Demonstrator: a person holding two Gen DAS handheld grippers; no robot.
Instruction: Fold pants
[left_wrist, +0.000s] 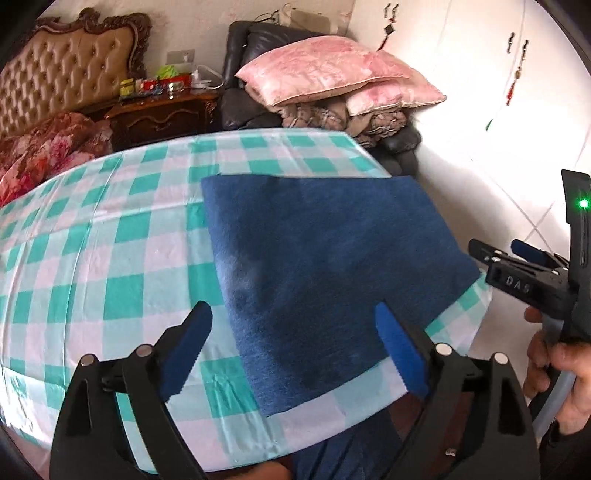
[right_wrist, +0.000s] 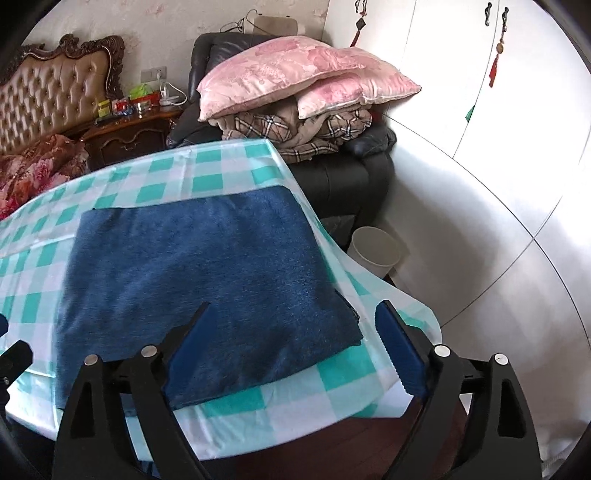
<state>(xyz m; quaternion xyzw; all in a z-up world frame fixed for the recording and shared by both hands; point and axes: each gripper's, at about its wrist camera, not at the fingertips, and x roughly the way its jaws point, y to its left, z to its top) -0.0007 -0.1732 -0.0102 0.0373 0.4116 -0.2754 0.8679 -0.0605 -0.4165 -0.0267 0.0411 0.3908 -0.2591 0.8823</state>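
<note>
Nearest in each wrist view are the gripper's own blue-padded fingers. The left hand-held gripper (left_wrist: 293, 347) hangs spread wide and empty above the near edge of the pants (left_wrist: 325, 266). The right hand-held gripper (right_wrist: 291, 347) is likewise released, holding nothing, poised over the pants' near right corner; in the left view it shows at the right, off the worktop's edge, its fingers parted.

The pants lie as a flat, dark blue rectangle on the worktop (left_wrist: 92, 258), over its checked cloth, toward the right end and reaching close to the near and right edges. No legs or waistband trail out, and the edges look even.

Judging from that, the folding seems done or nearly so; at most one more fold or a smoothing pass remains.

Beyond the worktop stands an armchair (right_wrist: 332, 173) stacked with pillows.
</note>
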